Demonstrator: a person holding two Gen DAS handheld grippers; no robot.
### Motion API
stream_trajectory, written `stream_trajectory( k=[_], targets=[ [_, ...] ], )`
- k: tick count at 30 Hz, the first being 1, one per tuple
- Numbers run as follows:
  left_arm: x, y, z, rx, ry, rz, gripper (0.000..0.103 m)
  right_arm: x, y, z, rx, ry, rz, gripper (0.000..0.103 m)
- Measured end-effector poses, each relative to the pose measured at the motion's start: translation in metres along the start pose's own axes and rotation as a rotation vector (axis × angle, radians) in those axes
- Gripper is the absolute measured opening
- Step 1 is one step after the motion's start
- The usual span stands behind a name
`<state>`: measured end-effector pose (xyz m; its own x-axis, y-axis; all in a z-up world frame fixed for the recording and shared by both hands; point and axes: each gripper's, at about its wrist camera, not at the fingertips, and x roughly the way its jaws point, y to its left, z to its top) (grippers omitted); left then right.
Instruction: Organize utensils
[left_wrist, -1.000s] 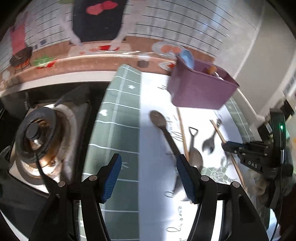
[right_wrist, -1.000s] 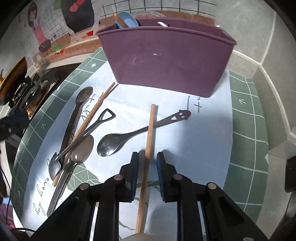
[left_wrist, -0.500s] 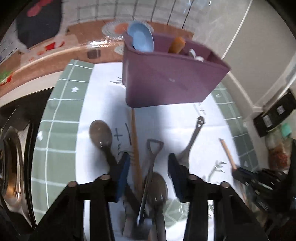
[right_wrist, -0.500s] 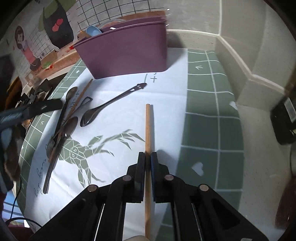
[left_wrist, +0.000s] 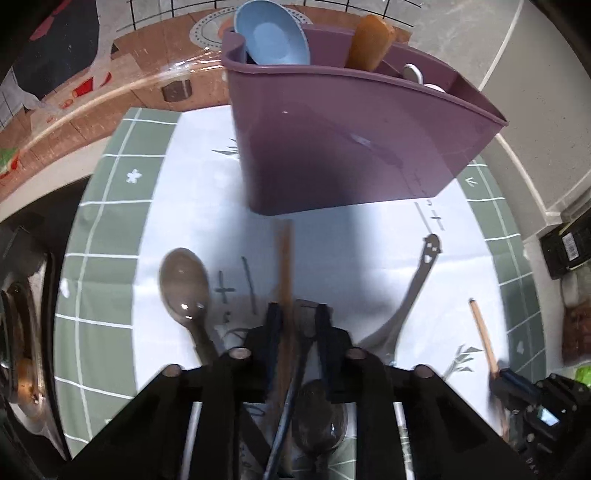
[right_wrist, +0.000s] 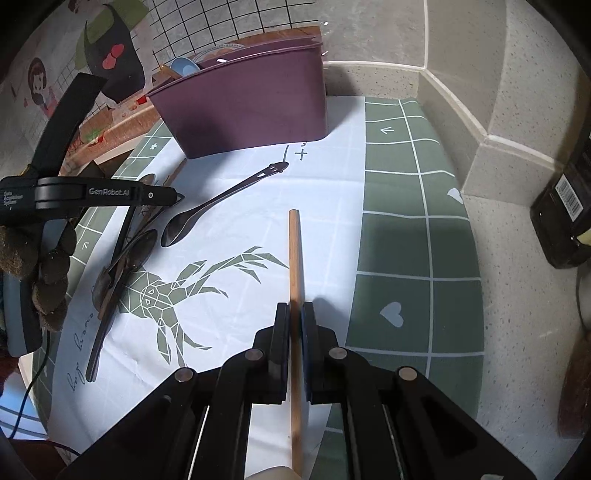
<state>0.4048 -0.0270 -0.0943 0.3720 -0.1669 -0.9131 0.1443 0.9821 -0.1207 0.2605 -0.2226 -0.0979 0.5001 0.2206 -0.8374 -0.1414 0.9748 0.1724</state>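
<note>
Though blurred, blue spoon (left_wrist: 272, 34) in purple caddy (left_wrist: 343, 147)

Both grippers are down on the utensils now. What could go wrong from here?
1. The left gripper has just been closing with a chopstick and a shovel-handled spoon both between its fingers, so it may lift two, or drop one.
2. Those lie in a crossed pile with a brown spoon; lifting may drag it along.
3. The right gripper pinches its chopstick partway along, so the long front end may swing or catch the bin rim.
</note>
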Motion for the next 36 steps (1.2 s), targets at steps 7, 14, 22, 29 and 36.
stream_trajectory(
  k=[7,14,22,29,36],
  targets=[
    [-0.011,0.003,-0.029,-0.002,0.015,-0.075,0.010,-0.004,0.000,-0.004,-0.003,0.007,0.003,0.007],
    [-0.037,0.005,-0.070,-0.008,0.020,-0.146,0.009,-0.005,-0.001,-0.004,-0.003,0.023,0.002,0.007],
    [-0.062,-0.001,-0.083,0.057,-0.021,-0.115,0.009,-0.007,0.006,-0.010,-0.069,0.016,-0.019,0.009],
    [-0.059,0.000,-0.079,0.057,-0.003,-0.139,0.011,-0.002,0.005,-0.001,-0.093,0.021,0.012,0.011],
    [-0.051,-0.001,-0.078,0.107,0.041,-0.062,0.011,-0.009,0.011,0.005,-0.123,0.004,0.013,0.006]
  ],
)
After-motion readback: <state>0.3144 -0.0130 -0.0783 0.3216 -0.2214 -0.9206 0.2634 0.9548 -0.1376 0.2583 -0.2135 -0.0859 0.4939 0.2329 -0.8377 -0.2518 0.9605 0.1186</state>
